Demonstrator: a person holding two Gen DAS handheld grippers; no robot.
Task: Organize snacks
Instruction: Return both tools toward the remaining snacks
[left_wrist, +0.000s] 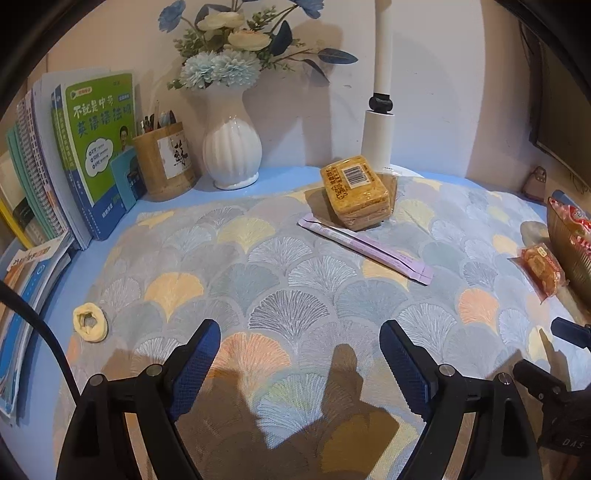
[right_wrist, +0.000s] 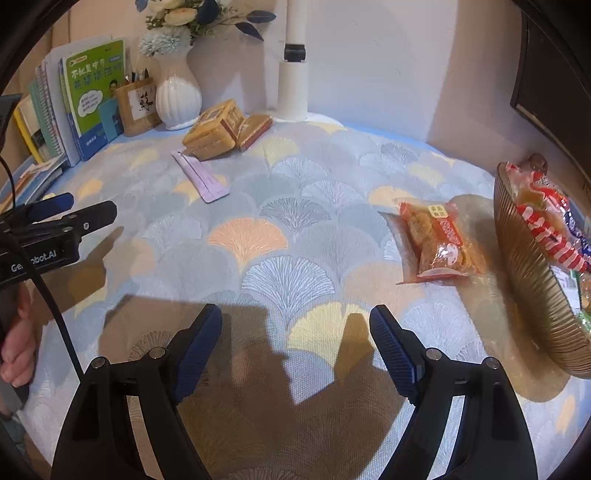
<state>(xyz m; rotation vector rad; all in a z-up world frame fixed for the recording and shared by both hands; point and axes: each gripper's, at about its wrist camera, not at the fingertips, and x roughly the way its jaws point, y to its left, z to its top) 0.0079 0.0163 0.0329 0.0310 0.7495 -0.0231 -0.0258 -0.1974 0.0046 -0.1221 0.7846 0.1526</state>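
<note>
My left gripper (left_wrist: 300, 354) is open and empty above the patterned cloth, well short of the snacks. A yellow wrapped cake pack (left_wrist: 354, 190) lies at the far middle, with a long lilac stick sachet (left_wrist: 367, 247) in front of it. My right gripper (right_wrist: 295, 343) is open and empty. An orange snack packet (right_wrist: 437, 240) lies ahead to its right, beside a ribbed golden bowl (right_wrist: 532, 258) that holds a red-and-white snack bag (right_wrist: 546, 221). The cake pack (right_wrist: 214, 129) and sachet (right_wrist: 203, 177) lie far left in the right wrist view. The orange packet (left_wrist: 541, 267) also shows at the right of the left wrist view.
Books (left_wrist: 74, 158), a bamboo pen holder (left_wrist: 166, 162), a white vase with flowers (left_wrist: 231, 147) and a white lamp post (left_wrist: 378, 125) line the back. A cream hair tie (left_wrist: 89, 322) lies at the left. The left gripper (right_wrist: 70, 210) shows at the left of the right wrist view.
</note>
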